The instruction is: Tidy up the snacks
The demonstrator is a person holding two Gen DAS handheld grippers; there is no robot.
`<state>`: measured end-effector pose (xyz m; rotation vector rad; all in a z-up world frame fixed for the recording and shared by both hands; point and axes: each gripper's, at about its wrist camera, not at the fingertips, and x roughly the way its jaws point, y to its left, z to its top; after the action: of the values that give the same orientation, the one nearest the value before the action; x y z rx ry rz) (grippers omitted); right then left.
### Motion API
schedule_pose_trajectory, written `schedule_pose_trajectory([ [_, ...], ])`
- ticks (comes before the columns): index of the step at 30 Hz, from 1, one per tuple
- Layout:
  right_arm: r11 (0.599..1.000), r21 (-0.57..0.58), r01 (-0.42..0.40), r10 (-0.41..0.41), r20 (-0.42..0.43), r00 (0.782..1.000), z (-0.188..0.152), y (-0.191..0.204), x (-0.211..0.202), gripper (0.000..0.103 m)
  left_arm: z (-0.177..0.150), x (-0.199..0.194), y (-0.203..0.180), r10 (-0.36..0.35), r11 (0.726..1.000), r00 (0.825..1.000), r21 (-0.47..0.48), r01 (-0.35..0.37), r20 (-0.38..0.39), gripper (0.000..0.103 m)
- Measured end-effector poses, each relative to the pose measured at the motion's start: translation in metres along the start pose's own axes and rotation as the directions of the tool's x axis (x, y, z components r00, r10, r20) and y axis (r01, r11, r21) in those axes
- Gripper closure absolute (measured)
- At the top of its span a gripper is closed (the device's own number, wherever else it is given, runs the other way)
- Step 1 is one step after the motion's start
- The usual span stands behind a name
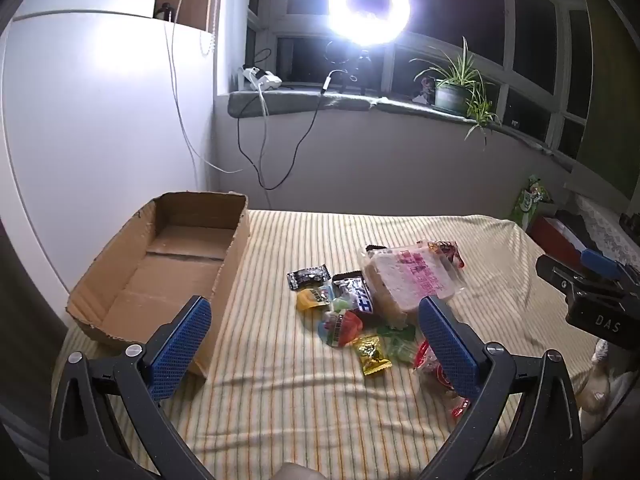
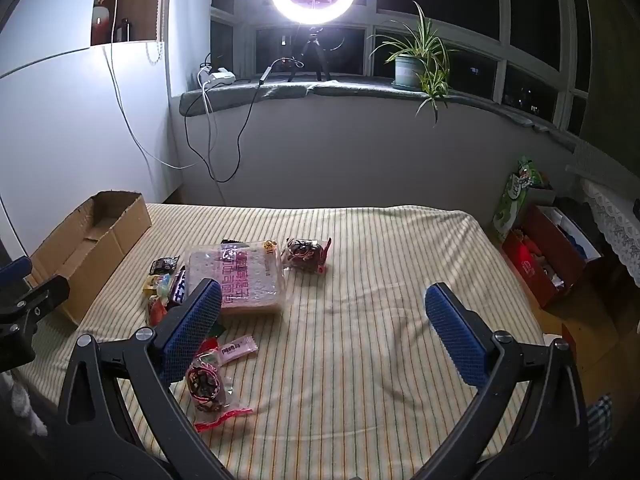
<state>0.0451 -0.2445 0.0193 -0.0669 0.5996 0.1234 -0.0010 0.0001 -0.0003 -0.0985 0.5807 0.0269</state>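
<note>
You held the left gripper [image 1: 314,334] spread wide and empty above the striped bedcover [image 1: 320,400], and the right gripper [image 2: 324,322] was just as wide, gripping nothing. The snack pile [image 1: 352,312] lay mid-bed around a sliced bread pack [image 1: 412,280], just right of the open cardboard box [image 1: 168,264].

Bedsheet [image 2: 360,280]: cream with thin yellow and green stripes. Cardboard box [image 1: 160,264]: plain brown. Bread packet [image 2: 244,280]: clear with pink lettering. Small candy wrapper [image 1: 374,354]: gold. Gripper pads [image 1: 180,344]: blue, dotted texture, on black arms. Right-hand storage box [image 2: 536,268]: red.
</note>
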Motion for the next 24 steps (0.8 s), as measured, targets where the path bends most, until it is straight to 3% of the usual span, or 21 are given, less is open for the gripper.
schedule_pose_trajectory([
  [24, 1.0, -0.002, -0.004, 0.004, -0.022, 1.0, -0.0062, 0.0007, 0.005, 0.0, 0.0021, -0.0018, -0.0014, 0.006, 1.0, 1.0, -0.009, -0.006, 0.004, 0.001],
])
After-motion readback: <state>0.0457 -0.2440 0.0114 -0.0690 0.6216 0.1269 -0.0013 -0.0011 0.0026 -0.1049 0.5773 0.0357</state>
